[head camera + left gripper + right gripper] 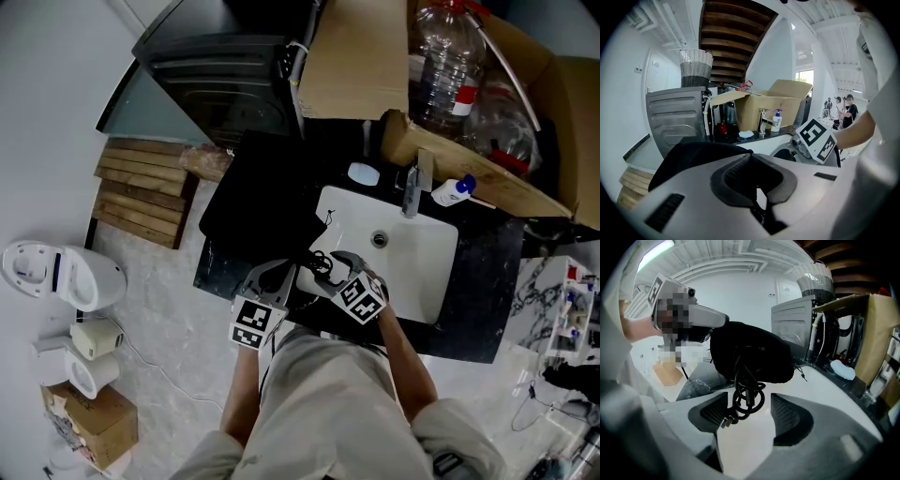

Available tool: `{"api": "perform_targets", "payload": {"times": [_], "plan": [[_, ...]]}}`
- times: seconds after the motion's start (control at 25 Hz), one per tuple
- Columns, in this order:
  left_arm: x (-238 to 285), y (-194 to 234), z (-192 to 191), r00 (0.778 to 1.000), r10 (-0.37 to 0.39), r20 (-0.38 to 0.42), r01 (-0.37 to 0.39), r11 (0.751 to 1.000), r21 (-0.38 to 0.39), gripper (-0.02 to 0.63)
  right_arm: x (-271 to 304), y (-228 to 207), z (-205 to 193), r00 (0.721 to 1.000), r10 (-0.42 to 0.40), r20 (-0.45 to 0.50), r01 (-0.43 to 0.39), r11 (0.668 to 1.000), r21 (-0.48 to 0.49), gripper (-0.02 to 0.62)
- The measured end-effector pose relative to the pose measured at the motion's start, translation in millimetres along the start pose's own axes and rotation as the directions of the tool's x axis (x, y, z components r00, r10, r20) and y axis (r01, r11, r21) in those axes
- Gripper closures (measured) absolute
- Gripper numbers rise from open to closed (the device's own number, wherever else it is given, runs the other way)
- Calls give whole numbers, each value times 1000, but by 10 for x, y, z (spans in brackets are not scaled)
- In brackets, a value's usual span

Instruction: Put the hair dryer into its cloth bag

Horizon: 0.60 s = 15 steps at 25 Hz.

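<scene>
Holding the bag: left gripper (751,159), jaws pressed together on the near edge of the black cloth bag (754,350).
Right gripper (750,401): jaws spread wide, pads pressing on nothing, with a looped black cord (749,397) hanging between them.
Cloth bag: spread across the dark counter (487,291) to the left of the white sink (422,272); its near end bulges just ahead of both grippers.
Hair dryer: body not visible in any view, only the cord trailing from the bag's mouth.
Plug (725,420): at the bottom of the loops, prongs beside one pad of the right gripper; contact cannot be told.
Grippers together: side by side at the near left corner of the sink in the head view, both angled down and towards each other.
Person (328,403): stands at the counter's near edge, in light clothing, forearms reaching forward.
Faucet (411,192): upright at the back rim of the sink.
Bottle (455,190): white with a blue cap, lying just right of the faucet.
Cardboard box (562,122): open, behind the sink, with clear plastic bottles inside.
Washing machine (220,70): grey, beyond the bag's far end.
</scene>
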<state>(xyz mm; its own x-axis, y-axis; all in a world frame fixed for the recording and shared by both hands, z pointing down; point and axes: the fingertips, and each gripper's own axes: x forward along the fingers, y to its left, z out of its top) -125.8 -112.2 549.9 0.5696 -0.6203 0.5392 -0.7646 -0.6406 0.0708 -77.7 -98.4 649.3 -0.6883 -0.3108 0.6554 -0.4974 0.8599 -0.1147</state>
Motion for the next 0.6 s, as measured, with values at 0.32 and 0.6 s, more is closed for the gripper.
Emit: {"api": "perform_targets", "payload": {"times": [0.32, 0.6], "plan": [[-13, 2, 12, 1000, 1, 5, -1, 1000, 2, 597, 9, 128, -122, 995, 88, -38, -87, 996, 13, 324], [17, -15, 6, 1000, -7, 2, 7, 1000, 4, 595, 4, 166, -68, 995, 99, -11, -98, 995, 34, 347]]}}
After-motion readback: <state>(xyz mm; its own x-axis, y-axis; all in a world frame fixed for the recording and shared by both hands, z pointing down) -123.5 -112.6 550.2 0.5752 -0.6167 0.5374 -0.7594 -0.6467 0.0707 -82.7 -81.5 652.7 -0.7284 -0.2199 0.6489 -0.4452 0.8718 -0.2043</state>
